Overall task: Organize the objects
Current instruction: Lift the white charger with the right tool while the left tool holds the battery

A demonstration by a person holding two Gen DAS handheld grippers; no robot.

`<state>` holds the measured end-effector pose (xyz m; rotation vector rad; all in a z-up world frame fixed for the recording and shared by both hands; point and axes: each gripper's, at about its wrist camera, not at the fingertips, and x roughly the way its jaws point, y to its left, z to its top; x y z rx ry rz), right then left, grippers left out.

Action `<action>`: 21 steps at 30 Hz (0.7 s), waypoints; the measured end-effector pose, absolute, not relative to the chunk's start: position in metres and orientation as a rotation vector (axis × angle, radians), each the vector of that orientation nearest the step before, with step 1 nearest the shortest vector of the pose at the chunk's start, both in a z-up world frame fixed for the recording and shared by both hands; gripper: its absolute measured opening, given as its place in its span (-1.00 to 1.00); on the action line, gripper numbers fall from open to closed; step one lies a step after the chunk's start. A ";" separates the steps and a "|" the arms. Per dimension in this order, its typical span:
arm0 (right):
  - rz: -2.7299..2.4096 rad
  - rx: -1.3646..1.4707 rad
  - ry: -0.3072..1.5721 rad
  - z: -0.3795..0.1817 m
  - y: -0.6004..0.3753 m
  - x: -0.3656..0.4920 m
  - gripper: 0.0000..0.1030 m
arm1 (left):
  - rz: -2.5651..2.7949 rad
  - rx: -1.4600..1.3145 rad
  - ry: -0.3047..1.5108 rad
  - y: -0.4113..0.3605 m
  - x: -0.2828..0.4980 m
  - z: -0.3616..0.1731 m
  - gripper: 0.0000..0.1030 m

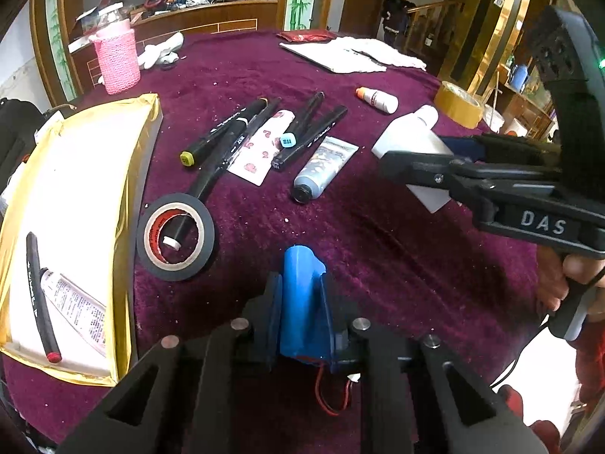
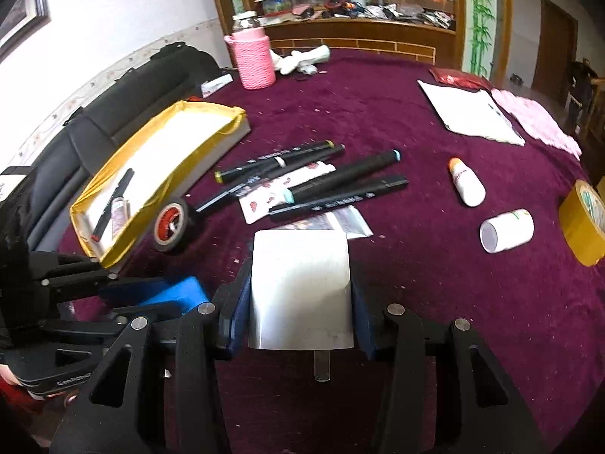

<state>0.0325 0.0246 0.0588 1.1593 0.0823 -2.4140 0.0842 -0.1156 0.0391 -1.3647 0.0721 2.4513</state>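
Far left, a gold-lined box [image 1: 75,174] sits on the maroon table [image 1: 378,249]; inside we see one black marker [image 1: 41,295] and a small tube [image 1: 75,310] lying side by side. Just beside the box's right wall, a black tape roll [image 1: 176,236] with one marker's end resting inside its ring. Beyond that, a cluster of black markers [image 1: 264,132] across a white card with red prints [image 1: 261,147], and a grey tube [image 1: 325,168] next to them. Centre, our left gripper [image 1: 300,302] is clenched on a blue battery pack [image 1: 302,299], red wires trailing underneath, held above the table. Right of it, our right gripper [image 2: 300,295] has its fingers closed on a white charger block [image 2: 300,287], prong pointing back toward the camera. Farther right: two white bottles [image 2: 506,230] lying down, and yellow tape [image 2: 584,223] at the table edge.
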 end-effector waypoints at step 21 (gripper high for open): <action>-2.406 1.163 0.056 0.054 0.023 0.033 -0.10 | 2.455 -1.437 0.319 -0.090 0.093 0.014 -0.28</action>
